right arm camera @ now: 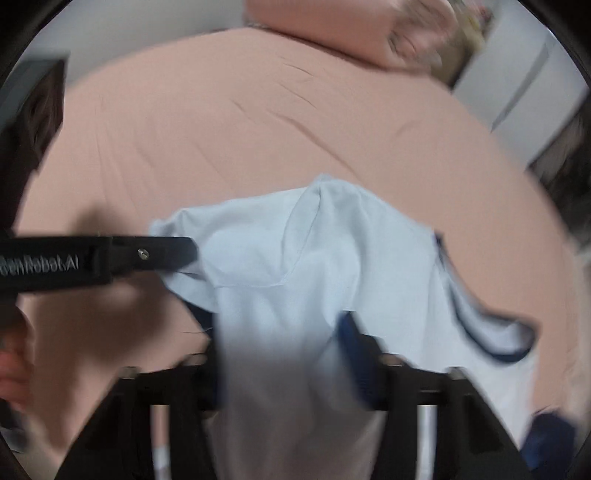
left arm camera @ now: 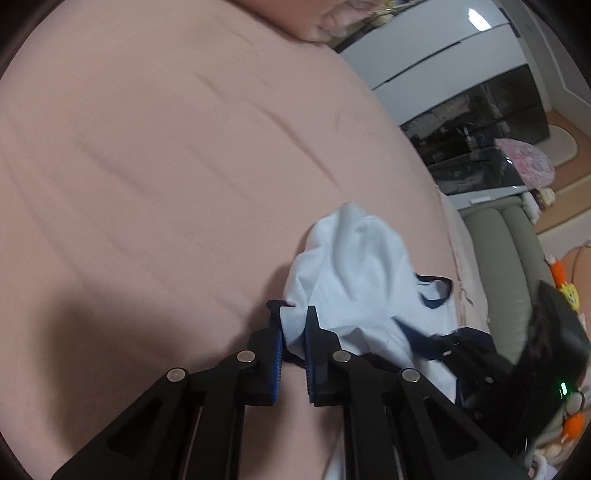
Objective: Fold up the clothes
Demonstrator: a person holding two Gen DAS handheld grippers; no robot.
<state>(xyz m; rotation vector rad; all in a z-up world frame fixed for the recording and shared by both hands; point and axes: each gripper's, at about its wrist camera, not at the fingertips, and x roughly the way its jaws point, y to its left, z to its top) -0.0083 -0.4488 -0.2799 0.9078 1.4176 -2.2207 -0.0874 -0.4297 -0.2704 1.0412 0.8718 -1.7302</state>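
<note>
A light blue garment (left arm camera: 354, 266) with navy trim (left arm camera: 436, 295) lies bunched near the right edge of a pink bed sheet (left arm camera: 166, 166). My left gripper (left arm camera: 294, 314) is shut on the garment's near edge, which is pinched between its blue pads. In the right wrist view the same gripper (right arm camera: 190, 253) reaches in from the left and holds the garment (right arm camera: 314, 251) by a corner. My right gripper (right arm camera: 280, 332) is blurred, with a thick fold of the cloth filling the gap between its fingers. The cloth hides its left finger. In the left wrist view it (left arm camera: 456, 347) shows as a dark blur on the navy part.
A pink pillow (right arm camera: 332, 33) lies at the far end of the bed sheet (right arm camera: 221, 129). Right of the bed stand a grey padded frame (left arm camera: 517, 258), a white wardrobe (left arm camera: 443, 48) and a dark glass cabinet (left arm camera: 498, 129). A person's hand (right arm camera: 14, 362) shows at the left edge.
</note>
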